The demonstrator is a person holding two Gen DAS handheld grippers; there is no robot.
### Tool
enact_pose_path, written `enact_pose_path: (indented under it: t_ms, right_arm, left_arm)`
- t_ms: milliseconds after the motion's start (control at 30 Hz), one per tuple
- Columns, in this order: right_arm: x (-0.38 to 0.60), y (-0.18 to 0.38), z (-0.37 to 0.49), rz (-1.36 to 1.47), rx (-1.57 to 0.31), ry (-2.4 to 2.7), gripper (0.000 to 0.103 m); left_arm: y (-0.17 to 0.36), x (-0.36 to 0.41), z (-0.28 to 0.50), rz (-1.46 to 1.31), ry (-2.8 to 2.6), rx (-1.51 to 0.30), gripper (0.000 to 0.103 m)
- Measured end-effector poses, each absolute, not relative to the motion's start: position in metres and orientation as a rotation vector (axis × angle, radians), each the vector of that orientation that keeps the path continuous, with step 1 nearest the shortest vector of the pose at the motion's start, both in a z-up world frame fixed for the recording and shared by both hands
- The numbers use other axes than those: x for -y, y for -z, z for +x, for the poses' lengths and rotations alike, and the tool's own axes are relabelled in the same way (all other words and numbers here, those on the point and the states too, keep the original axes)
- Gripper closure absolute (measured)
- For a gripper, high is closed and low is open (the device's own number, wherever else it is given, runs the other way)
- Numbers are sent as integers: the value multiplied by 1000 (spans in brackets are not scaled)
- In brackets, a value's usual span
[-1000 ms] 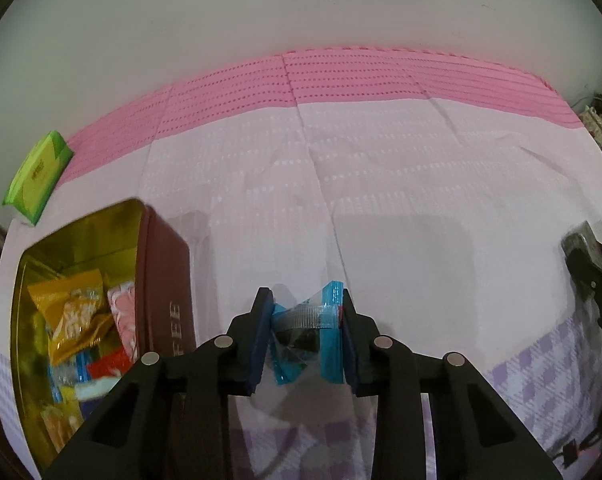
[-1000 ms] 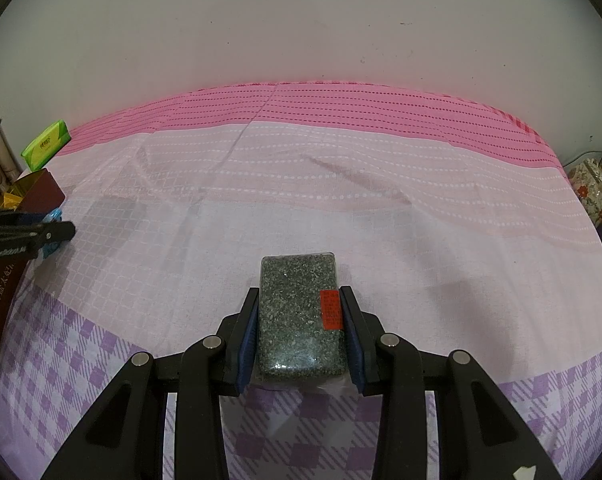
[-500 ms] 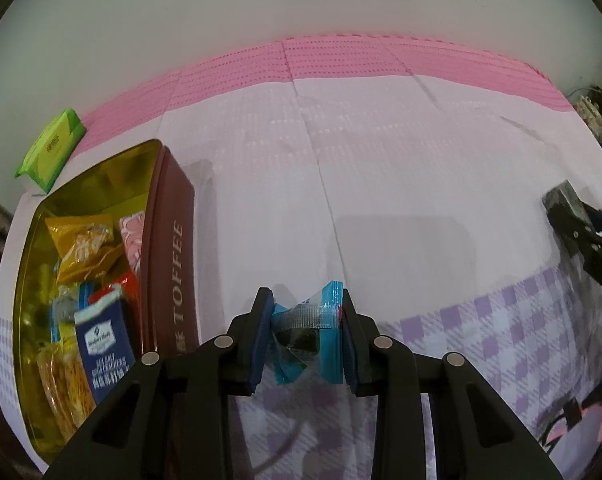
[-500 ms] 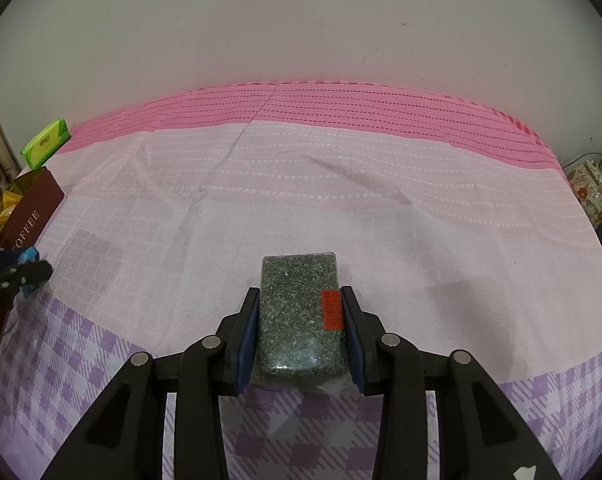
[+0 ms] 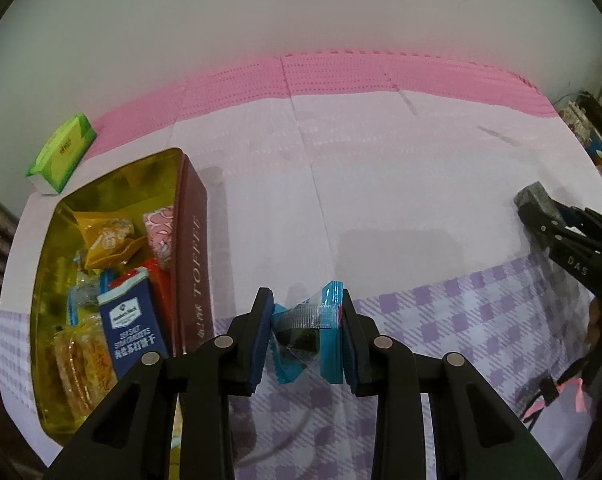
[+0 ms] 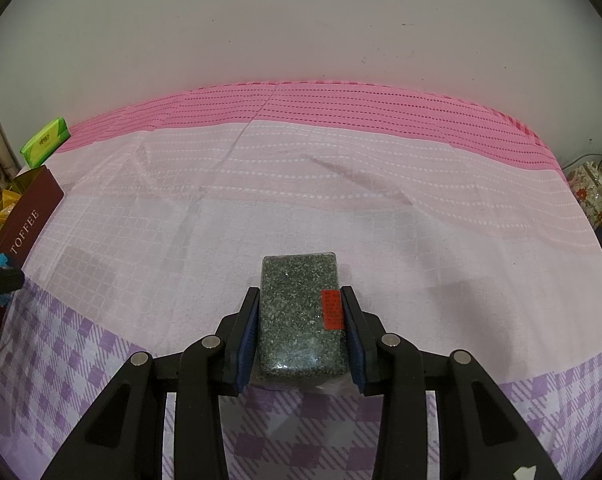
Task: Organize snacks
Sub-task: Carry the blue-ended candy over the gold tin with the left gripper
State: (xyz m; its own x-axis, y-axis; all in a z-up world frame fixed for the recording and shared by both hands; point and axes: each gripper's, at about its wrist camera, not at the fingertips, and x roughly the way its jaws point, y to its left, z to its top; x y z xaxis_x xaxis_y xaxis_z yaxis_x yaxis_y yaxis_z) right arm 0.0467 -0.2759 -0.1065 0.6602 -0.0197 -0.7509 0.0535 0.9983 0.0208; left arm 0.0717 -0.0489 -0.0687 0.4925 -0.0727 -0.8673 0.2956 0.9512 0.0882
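Here we are working over a bench [image 6: 381, 216] draped in a cloth [image 5: 401, 184] that is running from a pink band at the back through pale pink to a purple check near us. At our left an open toffee tin [image 5: 189, 248] is sitting on the cloth, its gold inside showing and its brown side reading TOFFEE; from the right wrist view we are seeing the same tin [image 6: 29, 216] at the far left edge. Inside it, snacks are lying packed together: a blue cracker box [image 5: 131, 332] standing near the front, a yellow packet [image 5: 107, 240] further back, and a pink-patterned sweet [image 5: 161, 228] against the brown wall. Beyond the tin a green pack [image 5: 63, 152] is resting by the wall, apart from the tin.

We are holding the right gripper [image 6: 301, 320] above the middle of the cloth, its fingers [image 6: 248, 328] pinching a grey speckled block [image 6: 297, 316] with a small red label by its two long sides. We are holding the left gripper [image 5: 305, 336] just right of the tin's brown wall, above the checked cloth, its fingers [image 5: 261, 332] clamping a small blue-edged sachet [image 5: 307, 328] with a dark piece inside. In the left wrist view the right gripper [image 5: 557, 216] is showing at the far right edge.
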Motion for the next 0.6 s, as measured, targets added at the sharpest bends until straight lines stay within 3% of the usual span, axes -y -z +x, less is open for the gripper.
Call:
enact_pose_path:
  t_ms: [600]
  right_arm:
    - [276,106,47,41,-849,41,65]
  left_arm:
    - [27,24,70,213,186,-969,71]
